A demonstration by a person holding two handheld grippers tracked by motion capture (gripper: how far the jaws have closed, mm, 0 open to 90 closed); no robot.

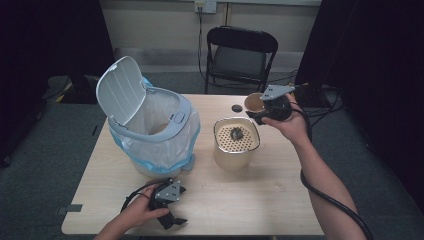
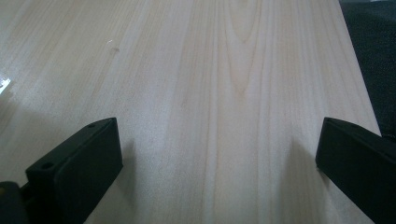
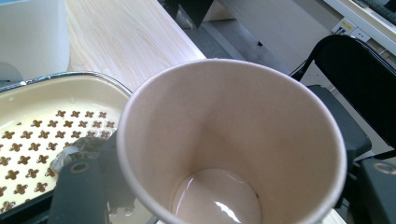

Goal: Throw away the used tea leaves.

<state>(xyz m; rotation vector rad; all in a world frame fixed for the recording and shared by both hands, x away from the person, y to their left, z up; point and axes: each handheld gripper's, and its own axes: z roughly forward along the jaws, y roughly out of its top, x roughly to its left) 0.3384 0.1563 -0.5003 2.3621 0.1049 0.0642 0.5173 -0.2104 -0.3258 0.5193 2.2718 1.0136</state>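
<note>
From above, the right gripper [image 1: 261, 114] grasps a paper cup [image 1: 253, 102] and holds it lifted near the far edge of the table [image 1: 240, 200], just beyond a cream container [image 1: 236, 145] with a perforated strainer top. A dark clump of residue [image 1: 236, 134] sits on that strainer. To the left stands a white bin [image 1: 150, 127], lid up and lined with a clear bag, and a small dark cap [image 1: 236, 108] lies on the wood near the cup. The left gripper [image 1: 172, 212] rests low at the near edge, close to the bin's base and touching none of these things.

Along the left gripper's own jaws, I see bare table wood between them: they stand wide apart, released, with nothing in the gap.

Along the right gripper, the cup [image 3: 233, 144] fills the foreground, clamped between the jaws, one black jaw showing against its outer wall. A thin film of pale liquid glistens at its bottom, so I judge the pouring is all but finished. The strainer [image 3: 42, 140] lies just beside and below the cup, solids caught on it.

What seems left, to my eye, is dropping the drained cup into the open bin, and perhaps tipping the strained solids after it.
</note>
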